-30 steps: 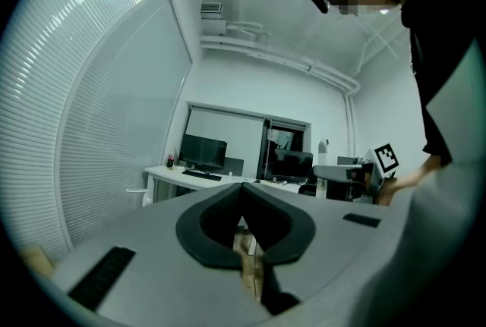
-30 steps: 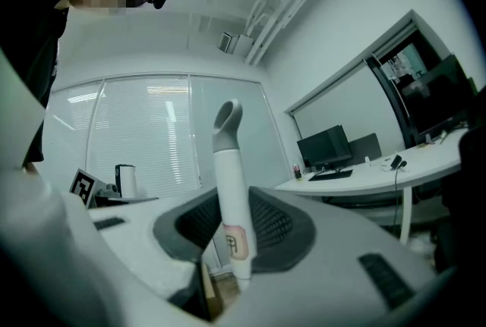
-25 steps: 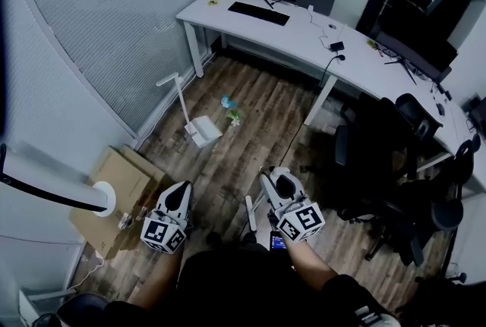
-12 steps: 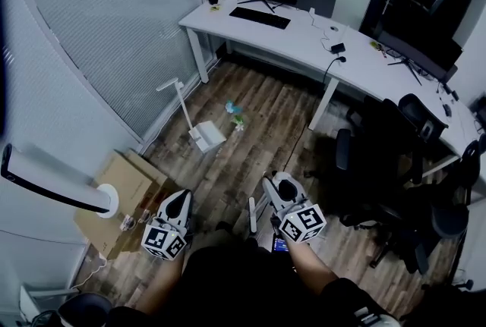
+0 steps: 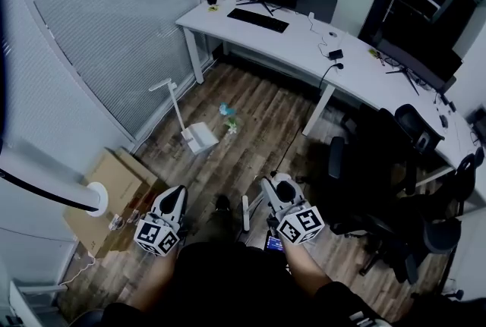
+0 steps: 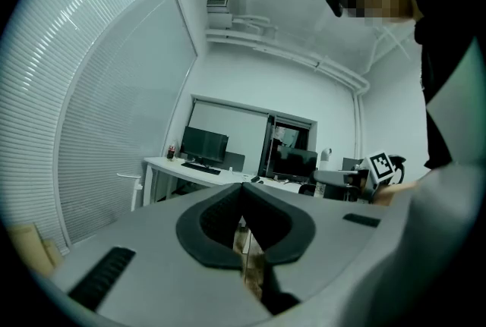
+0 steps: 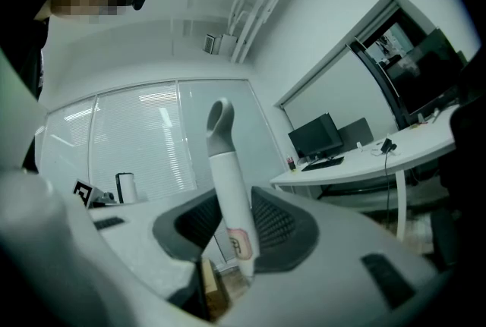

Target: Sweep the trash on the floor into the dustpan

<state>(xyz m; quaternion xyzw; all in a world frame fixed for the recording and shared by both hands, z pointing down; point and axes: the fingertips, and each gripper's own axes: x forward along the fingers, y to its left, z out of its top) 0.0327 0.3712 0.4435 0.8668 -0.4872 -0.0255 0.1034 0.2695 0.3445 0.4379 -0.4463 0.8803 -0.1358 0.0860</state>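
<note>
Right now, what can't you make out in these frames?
- Trash, head view: too small to tell what the pieces are.
- White handle clamped in the right gripper, right gripper view: its lower end is hidden behind the jaws, so what it carries is unclear.
- Dustpan, left gripper view: the left gripper itself covers the tray, and only the upright handle shows.

The head camera looks steeply down: left gripper (image 5: 173,195) and right gripper (image 5: 278,186) near at 6 o'clock, long white desk (image 5: 304,33) far at 12. Both gripper cameras, close behind their jaws, face level toward that desk.
</note>
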